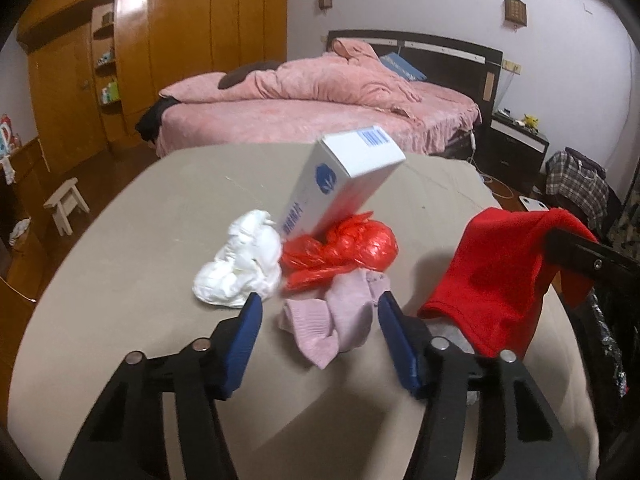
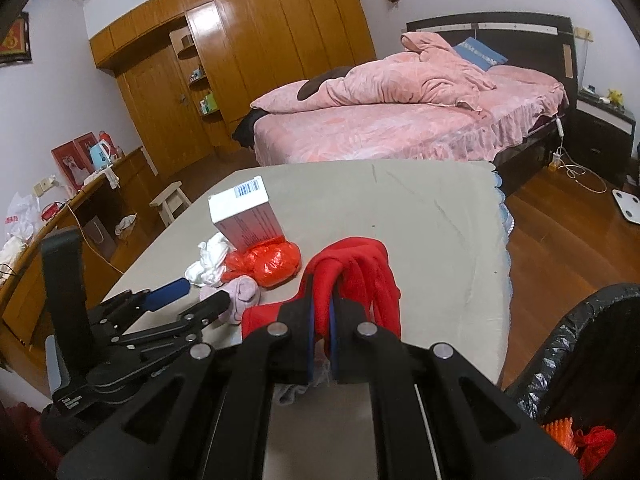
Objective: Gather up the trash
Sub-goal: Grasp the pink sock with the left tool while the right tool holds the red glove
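The right tongs (image 2: 322, 312) grip the soft red cloth (image 2: 356, 276), ready for the black-lined bin (image 2: 576, 320) at four o'clock, while the left tongs (image 1: 320, 304) hang open over the crumpled pink sock (image 1: 332, 320).

Each tool, the left tool (image 1: 318, 312) and the right tool (image 2: 322, 312), was a black plastic frame of angled struts with triangular cutouts, joined by round silver pivot pins, and ended in two flat fingers (image 1: 248, 334) faced with blue pads.

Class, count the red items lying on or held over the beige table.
2. A crumpled red plastic bag lies mid-table under the tilted box; a red cloth is clamped in the right gripper. More may be hidden beneath.
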A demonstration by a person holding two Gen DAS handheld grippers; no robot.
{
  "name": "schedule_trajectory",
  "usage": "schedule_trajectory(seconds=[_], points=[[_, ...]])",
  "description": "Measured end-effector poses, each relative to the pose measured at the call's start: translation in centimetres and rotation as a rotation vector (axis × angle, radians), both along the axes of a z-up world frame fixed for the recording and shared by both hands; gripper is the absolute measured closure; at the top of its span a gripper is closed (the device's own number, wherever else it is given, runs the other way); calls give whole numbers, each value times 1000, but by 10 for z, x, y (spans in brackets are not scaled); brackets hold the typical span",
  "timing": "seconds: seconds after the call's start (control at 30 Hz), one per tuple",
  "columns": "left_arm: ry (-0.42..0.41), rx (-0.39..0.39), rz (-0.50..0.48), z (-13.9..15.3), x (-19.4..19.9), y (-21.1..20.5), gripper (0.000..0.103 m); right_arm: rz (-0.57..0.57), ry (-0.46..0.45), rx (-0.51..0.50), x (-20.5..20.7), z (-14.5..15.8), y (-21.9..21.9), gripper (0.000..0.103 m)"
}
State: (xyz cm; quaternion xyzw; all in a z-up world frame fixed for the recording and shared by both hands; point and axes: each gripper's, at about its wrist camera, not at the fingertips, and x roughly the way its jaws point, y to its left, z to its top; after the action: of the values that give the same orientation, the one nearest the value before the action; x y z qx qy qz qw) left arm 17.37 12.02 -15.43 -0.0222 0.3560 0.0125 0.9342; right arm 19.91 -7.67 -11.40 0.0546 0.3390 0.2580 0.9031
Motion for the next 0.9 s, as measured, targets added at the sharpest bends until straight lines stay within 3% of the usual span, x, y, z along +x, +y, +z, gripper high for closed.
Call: schedule_trajectory(seconds=[0.33,0.9], points=[[49,-3,-67,-6,12,-14,70,10,24,-6,2,-7,7,98],[-96,-38,-14,62,-25,-1,71,20,-77,29,-17,44,4,98]])
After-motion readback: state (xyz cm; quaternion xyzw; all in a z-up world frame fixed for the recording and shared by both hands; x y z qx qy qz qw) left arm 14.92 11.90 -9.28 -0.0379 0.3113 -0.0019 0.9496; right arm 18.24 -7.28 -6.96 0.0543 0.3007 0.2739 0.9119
